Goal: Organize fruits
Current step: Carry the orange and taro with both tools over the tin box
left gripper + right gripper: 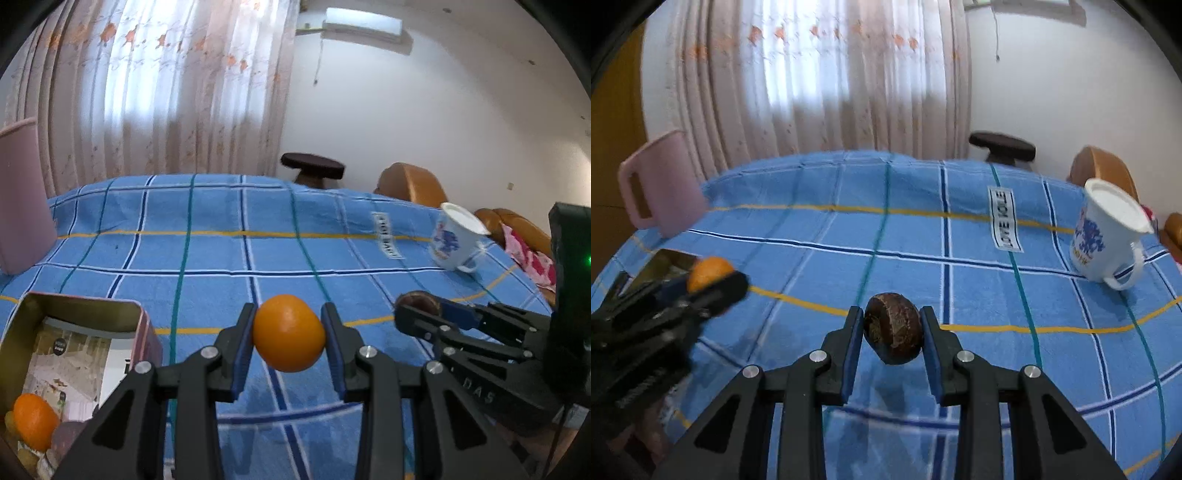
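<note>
Left tongs [289, 332]: I have them clamped on a smooth, round orange citrus fruit [289, 333], held above the blue plaid cloth [221, 258].
Right tongs [893, 334]: closed on a dark brown, rough-skinned round fruit [893, 333], also off the cloth.
Slip risk: both fruits are curved and held only by narrow blue pads [242, 354]; I judge a tilt could roll one out.
Tin: open, gold-lined rectangular metal box [85, 306] at lower left, already holding another orange [35, 421].
Collision risk: both tongs near together; crossing toward the tin could knock them.
Surface: soft, wrinkled fabric.
</note>
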Available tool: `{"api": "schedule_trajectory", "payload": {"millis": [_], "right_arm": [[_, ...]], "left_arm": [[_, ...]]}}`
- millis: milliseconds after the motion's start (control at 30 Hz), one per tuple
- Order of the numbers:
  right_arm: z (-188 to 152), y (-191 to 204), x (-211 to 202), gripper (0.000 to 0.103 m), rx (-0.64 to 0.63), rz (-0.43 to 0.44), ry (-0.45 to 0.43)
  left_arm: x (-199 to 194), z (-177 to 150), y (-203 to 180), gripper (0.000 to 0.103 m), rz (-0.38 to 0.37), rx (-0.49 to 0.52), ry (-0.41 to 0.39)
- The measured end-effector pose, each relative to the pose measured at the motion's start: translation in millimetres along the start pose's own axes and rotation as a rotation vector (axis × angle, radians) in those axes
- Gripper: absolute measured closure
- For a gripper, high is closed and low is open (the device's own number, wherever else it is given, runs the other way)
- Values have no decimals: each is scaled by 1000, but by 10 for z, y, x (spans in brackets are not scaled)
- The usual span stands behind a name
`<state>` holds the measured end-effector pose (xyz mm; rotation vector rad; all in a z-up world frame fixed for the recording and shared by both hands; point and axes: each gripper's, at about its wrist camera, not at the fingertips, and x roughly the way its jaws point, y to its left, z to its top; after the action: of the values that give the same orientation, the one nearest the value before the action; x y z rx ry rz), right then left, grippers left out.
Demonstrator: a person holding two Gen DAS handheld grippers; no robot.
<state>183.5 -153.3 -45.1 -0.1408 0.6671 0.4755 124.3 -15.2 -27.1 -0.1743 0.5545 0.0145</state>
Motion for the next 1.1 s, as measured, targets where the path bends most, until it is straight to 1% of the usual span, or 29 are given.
{"api": "schedule_trajectory", "payload": {"millis": [67,133,267,467,633,900,1100], "right_arm": [[-42,72,-149,70,-9,7,-38],[-74,119,-272,70,-5,21,-70],[-131,220,-484,70,5,57,-121],[-180,375,-635,70,1,95,-153],[-199,522,-783,70,-15,108,-186],[-165,691,-913,70,-42,132,-216],[-112,891,-947,70,-68,178,-234]], "left_arm": [[-95,-27,-23,66,9,24,-13],[-205,-47,-5,66,-10,20,-19],[-424,-47,6,66,-13,44,-51],[-679,-73,16,66,2,81,-85],[-824,-89,76,66,10,88,-104],[-924,-165,250,66,40,79,-100],[-982,-207,422,66,65,60,-96]]}}
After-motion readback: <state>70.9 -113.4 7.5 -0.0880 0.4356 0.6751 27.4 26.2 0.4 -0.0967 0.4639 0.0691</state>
